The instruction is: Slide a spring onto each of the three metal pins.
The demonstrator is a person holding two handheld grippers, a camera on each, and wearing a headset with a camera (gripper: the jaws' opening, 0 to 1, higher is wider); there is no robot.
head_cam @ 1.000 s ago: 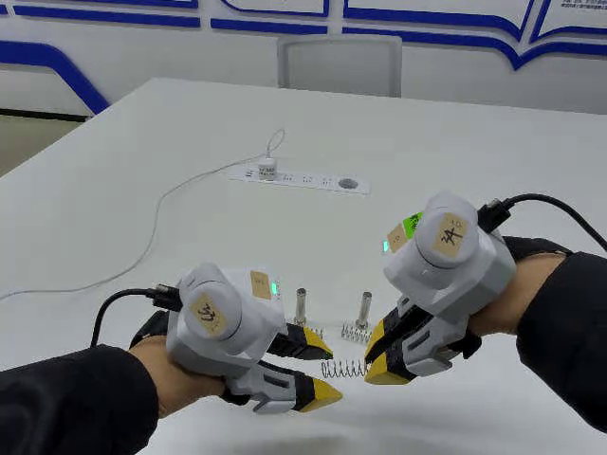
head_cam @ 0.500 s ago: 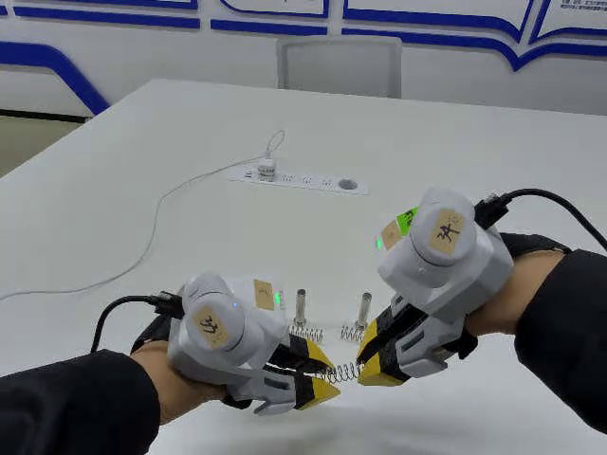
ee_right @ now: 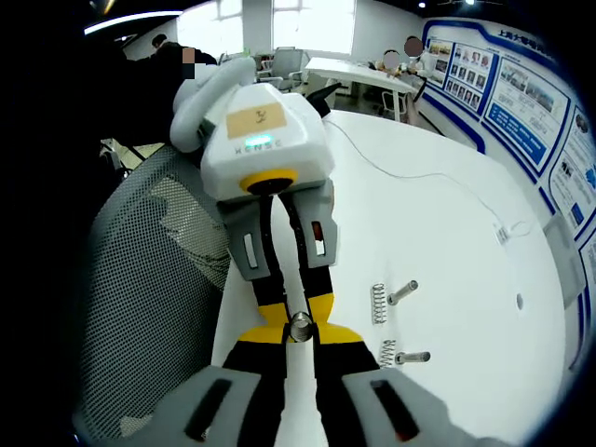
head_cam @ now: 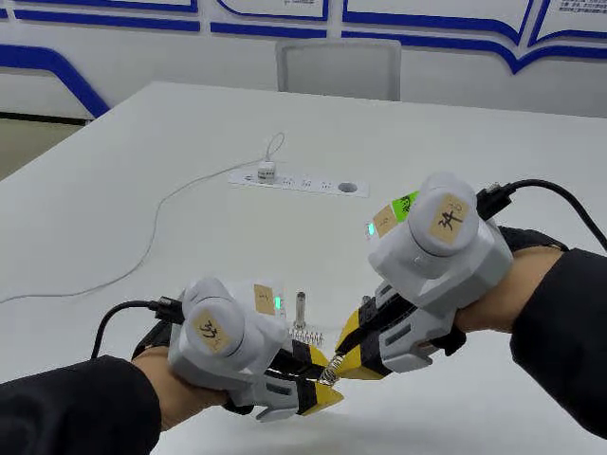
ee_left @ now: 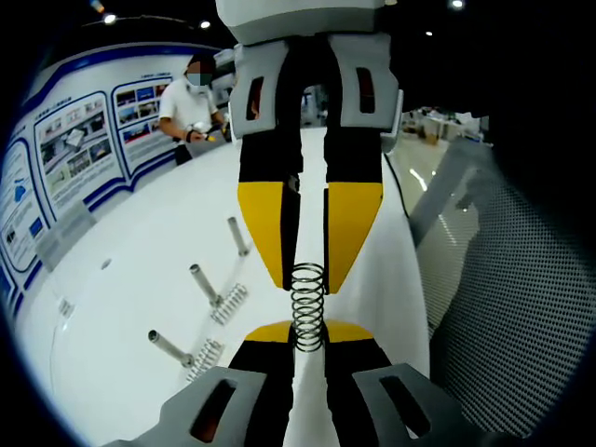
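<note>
Left gripper: jaws pinched on one end of a spring, held over the worktop by its near edge. Right gripper: jaws all but together on the other end, tip to tip with the left. Just beyond, toward the far edge: three pins upright in a row, two loose springs lying at the feet of two of them
</note>
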